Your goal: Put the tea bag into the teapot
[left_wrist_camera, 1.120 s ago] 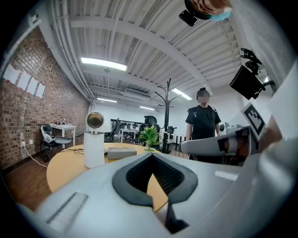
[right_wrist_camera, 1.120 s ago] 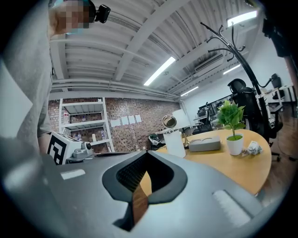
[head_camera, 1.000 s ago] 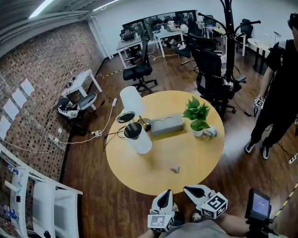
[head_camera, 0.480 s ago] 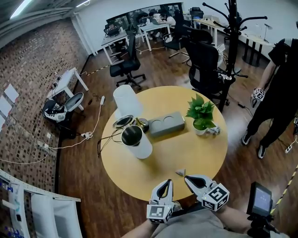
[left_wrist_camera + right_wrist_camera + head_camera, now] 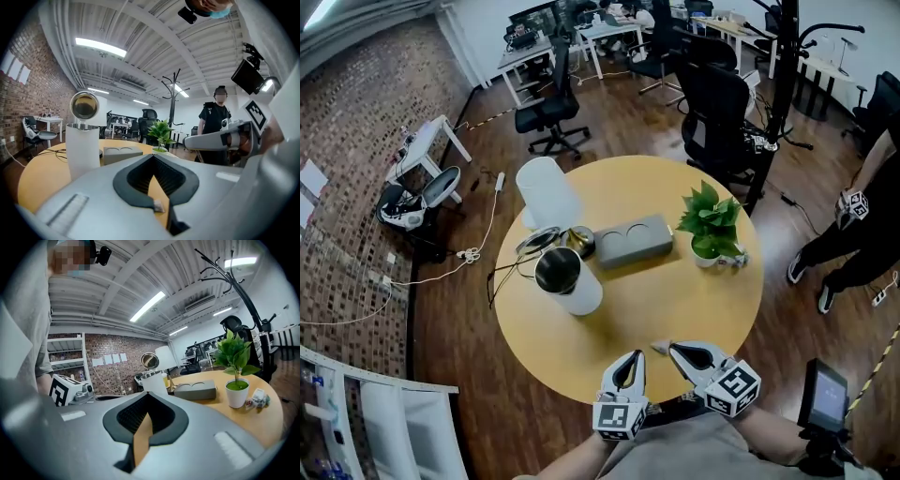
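The tea bag [image 5: 659, 347] is a small grey packet lying on the round yellow table [image 5: 712, 309] near its front edge. The white teapot [image 5: 569, 282] stands left of centre with its lid tipped open; the left gripper view shows the teapot [image 5: 83, 150] ahead at the left. My left gripper [image 5: 629, 359] is shut and empty, just left of the tea bag. My right gripper [image 5: 675, 349] is shut too, its tip almost at the tea bag. A small pale scrap [image 5: 157, 205] shows through the slit between the left jaws.
A grey block [image 5: 636, 241] with two round hollows, a potted plant [image 5: 712, 225] and a white lampshade [image 5: 546, 192] stand on the far half of the table. Cables [image 5: 502, 272] trail off the left side. A person [image 5: 862, 234] stands at the right, with office chairs [image 5: 717, 122] behind.
The view has closed in on the table. Both grippers have come forward over the front edge to flank the tea bag, still shut. The person at the right has shifted further right.
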### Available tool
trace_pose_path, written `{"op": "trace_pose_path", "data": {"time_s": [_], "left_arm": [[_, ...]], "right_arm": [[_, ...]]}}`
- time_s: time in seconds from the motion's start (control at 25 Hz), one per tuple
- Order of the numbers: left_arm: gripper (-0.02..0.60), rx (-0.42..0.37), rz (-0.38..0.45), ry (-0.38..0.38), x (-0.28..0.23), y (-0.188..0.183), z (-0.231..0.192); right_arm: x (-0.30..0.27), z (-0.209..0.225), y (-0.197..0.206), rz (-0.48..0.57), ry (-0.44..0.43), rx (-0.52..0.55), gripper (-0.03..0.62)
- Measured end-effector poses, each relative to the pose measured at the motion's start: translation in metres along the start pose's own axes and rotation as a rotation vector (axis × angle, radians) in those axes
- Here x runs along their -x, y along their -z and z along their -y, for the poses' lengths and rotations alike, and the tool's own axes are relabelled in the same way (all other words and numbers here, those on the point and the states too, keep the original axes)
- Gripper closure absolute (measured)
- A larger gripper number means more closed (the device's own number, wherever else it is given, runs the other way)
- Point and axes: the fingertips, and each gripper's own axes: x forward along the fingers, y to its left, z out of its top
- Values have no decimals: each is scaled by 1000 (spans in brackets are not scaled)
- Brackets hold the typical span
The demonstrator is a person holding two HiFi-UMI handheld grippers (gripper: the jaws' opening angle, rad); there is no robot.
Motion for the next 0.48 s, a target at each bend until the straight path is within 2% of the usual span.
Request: {"op": "trace_pose_path", "data": {"time_s": [0.2, 0.32, 0.48], "left_arm": [[578, 9, -65, -16, -17, 23, -6], [578, -4, -106, -13, -45, 39, -12], [578, 14, -208, -25, -58, 85, -14]], "right_arm": [[-10, 15, 15, -55, -12, -14, 591], [-24, 42, 31, -100, -13, 1, 591], [-32, 58, 71, -194, -30, -17, 591]]}}
